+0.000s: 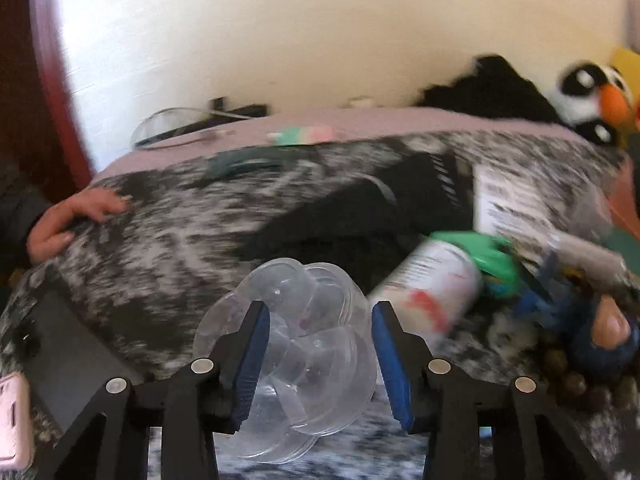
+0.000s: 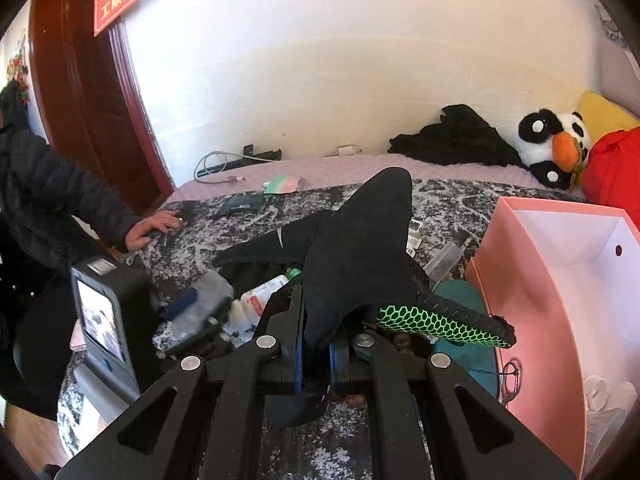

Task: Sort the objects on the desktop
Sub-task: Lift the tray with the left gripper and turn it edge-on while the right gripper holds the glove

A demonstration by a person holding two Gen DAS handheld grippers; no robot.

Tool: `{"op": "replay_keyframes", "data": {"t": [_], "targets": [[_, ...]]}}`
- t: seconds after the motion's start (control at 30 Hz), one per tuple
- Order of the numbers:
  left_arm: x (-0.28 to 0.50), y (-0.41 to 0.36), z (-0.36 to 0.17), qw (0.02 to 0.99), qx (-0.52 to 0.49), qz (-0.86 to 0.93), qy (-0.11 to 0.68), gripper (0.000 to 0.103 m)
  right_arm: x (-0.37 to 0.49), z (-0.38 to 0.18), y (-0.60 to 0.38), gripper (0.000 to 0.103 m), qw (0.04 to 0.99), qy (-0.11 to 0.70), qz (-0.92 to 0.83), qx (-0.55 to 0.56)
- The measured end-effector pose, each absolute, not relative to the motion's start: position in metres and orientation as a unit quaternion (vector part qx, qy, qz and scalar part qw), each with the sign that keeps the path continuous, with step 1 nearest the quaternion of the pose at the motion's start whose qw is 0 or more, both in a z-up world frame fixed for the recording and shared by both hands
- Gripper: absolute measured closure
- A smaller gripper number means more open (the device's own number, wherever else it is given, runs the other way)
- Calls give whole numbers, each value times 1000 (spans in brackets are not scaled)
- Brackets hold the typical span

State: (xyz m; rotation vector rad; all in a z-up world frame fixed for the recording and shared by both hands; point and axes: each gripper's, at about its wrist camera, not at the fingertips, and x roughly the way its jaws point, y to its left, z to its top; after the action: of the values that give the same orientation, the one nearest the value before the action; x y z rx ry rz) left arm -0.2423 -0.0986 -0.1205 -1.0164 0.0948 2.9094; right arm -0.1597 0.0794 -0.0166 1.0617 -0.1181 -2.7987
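Black glove [image 2: 360, 256]: pinched at its cuff between the closed jaws of the right gripper [image 2: 314, 356], lifted clear of the surface; one finger with a green honeycomb grip pattern [image 2: 424, 320] sticks out to the right.
Clear plastic container [image 1: 296, 344]: a lobed, flower-shaped piece lying on the mottled cloth between the partly spread jaws of the left gripper [image 1: 320, 364]; the left blue pad [image 1: 252, 360] sits against its side, the right pad stands just apart from it.
White bottle with green cap [image 1: 432, 288]: on its side just right of the container, blurred.
Pink paper bag [image 2: 560, 300]: stands open at the right edge of the surface, beside the held glove; its mouth is unobstructed.
Work surface [image 2: 224, 248]: black-and-white mottled cloth; bare patches at its left and far parts, clutter gathered in the middle and right.
Far strip: lilac bedding [image 2: 320, 170] along a pale wall, carrying a cable, a black garment [image 2: 456, 140] and a panda plush [image 2: 556, 144].
Left edge: a person's hand [image 2: 154, 226] in a dark padded sleeve rests on the cloth's corner; a small dark device with a lit screen [image 2: 104, 316] stands near it.
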Motion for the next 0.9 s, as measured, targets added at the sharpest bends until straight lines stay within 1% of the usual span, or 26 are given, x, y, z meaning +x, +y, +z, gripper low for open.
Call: {"op": "replay_keyframes", "data": {"t": [0.03, 0.1, 0.2, 0.23, 0.3, 0.4, 0.47, 0.5, 0.53, 0.57, 0.6, 0.63, 0.67, 0.7, 0.73, 0.8, 0.9], "targets": [[-242, -106, -120, 16, -329, 944, 27, 55, -160, -18, 79, 94, 75, -38, -931, 355], [-241, -118, -122, 30, -338, 941, 11, 49, -161, -21, 77, 94, 78, -35, -930, 358], [-236, -116, -128, 45, -346, 936, 37, 46, -160, -22, 74, 94, 82, -32, -929, 360], [-236, -116, -130, 43, -350, 935, 41, 43, -160, -23, 73, 94, 83, -33, -929, 360], [-239, -116, -137, 31, -366, 929, 48, 22, -160, -22, 73, 94, 85, -39, -928, 360], [-248, -108, -146, 1, -389, 917, 85, 10, -159, -21, 73, 94, 90, -44, -928, 359], [-253, -96, -152, -24, -395, 908, 134, 7, -159, -22, 73, 94, 90, -43, -927, 361], [-253, -89, -154, -35, -390, 907, 157, 3, -159, -23, 73, 94, 91, -42, -927, 361], [-253, -83, -155, -45, -385, 905, 179, 3, -160, -24, 73, 94, 92, -44, -926, 364], [-253, -81, -157, -42, -384, 904, 186, 15, -160, -25, 74, 94, 93, -48, -924, 367], [-253, -82, -155, -26, -383, 906, 178, 38, -160, -26, 75, 94, 95, -52, -923, 369], [-249, -78, -152, -19, -374, 909, 182, 47, -160, -26, 75, 94, 95, -52, -923, 369], [-243, -71, -148, -25, -359, 911, 203, 67, -160, -26, 75, 94, 96, -53, -923, 369], [-237, -62, -145, -35, -341, 912, 227, 75, -159, -25, 75, 94, 96, -52, -924, 367], [-233, -61, -141, -37, -334, 914, 229, 75, -157, -23, 75, 94, 97, -51, -925, 365], [-229, -70, -130, -27, -337, 921, 196, 75, -154, -19, 76, 94, 98, -50, -927, 359], [-223, -88, -111, -21, -331, 930, 159, 81, -150, -14, 77, 94, 101, -49, -928, 354]]}}
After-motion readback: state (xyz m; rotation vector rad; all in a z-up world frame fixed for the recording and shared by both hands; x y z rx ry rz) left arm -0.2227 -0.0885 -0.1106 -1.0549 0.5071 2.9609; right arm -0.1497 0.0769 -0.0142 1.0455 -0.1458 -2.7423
